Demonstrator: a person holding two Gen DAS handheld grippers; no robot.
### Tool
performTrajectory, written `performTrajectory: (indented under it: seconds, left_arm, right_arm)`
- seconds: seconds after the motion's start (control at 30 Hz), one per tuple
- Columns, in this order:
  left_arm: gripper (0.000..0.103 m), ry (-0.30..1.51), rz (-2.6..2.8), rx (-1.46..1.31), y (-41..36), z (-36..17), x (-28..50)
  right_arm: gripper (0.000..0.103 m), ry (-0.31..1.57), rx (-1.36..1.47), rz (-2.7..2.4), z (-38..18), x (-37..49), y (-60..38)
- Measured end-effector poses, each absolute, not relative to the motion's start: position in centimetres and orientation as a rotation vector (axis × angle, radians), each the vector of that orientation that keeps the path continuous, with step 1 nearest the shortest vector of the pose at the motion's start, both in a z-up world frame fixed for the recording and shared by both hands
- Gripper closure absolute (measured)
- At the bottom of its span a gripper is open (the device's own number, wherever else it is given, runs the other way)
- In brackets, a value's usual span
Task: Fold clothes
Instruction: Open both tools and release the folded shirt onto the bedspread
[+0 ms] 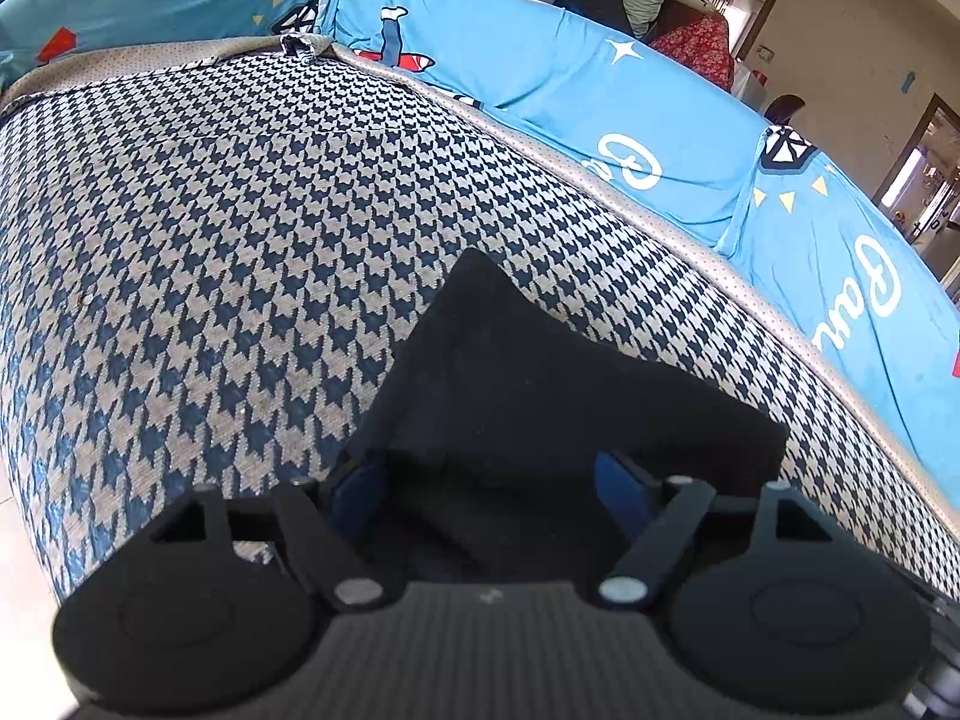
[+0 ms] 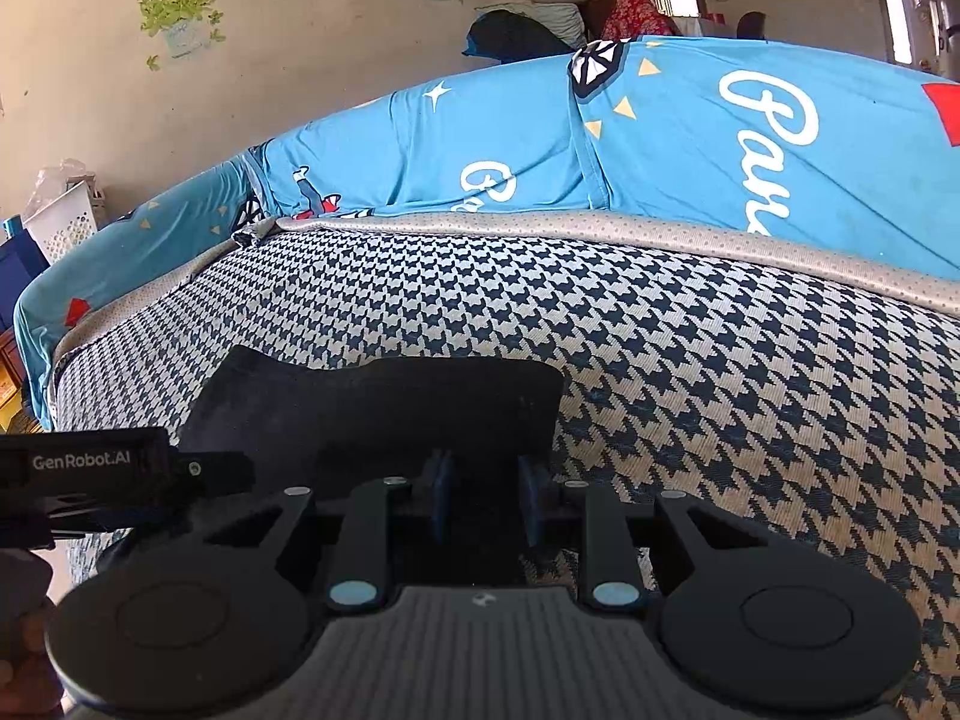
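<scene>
Slippage worries me: black garment (image 1: 540,372) lies near on the houndstooth sofa cushion (image 1: 210,240); left gripper (image 1: 492,486) jaws gape around it, right gripper (image 2: 483,498) narrowly pinches its edge.

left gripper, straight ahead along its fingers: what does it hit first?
Probably the black garment: the left gripper is open with that cloth right between and ahead of its fingers. Past it is the houndstooth cushion. Whether the pads already touch the cloth is unclear.

Home living room: sofa (image 2: 750,372) with houndstooth seat cover, blue printed throw (image 2: 690,138) over its back, potted-plant wall stickers (image 2: 177,12), doorways (image 1: 741,0), plastic laundry basket (image 2: 66,222).
</scene>
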State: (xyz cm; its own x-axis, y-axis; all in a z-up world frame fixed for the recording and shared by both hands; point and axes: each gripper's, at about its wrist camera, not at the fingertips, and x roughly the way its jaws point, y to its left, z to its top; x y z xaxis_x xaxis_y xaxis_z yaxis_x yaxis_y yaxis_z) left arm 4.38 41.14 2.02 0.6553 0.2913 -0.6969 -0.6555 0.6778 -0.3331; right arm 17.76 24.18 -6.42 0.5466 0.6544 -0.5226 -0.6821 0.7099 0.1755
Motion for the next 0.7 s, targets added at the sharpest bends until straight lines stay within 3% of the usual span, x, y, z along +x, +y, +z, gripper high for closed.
performTrajectory:
  seconds: [0.23,0.43,0.7]
  left_arm:
    - [0.021,0.642,0.534,-0.646,41.6,2.5,4.2]
    - [0.021,0.682,0.508,-0.618,42.1,1.5,4.2]
    - [0.02,0.68,0.501,-0.624,41.8,2.0,2.6]
  right_arm:
    - [0.079,0.626,-0.017,0.894,-4.9,14.8,22.2]
    - [0.079,0.715,-0.184,0.878,-7.7,12.4,23.4]
    - [0.078,0.665,-0.235,0.847,-7.9,10.2,22.5]
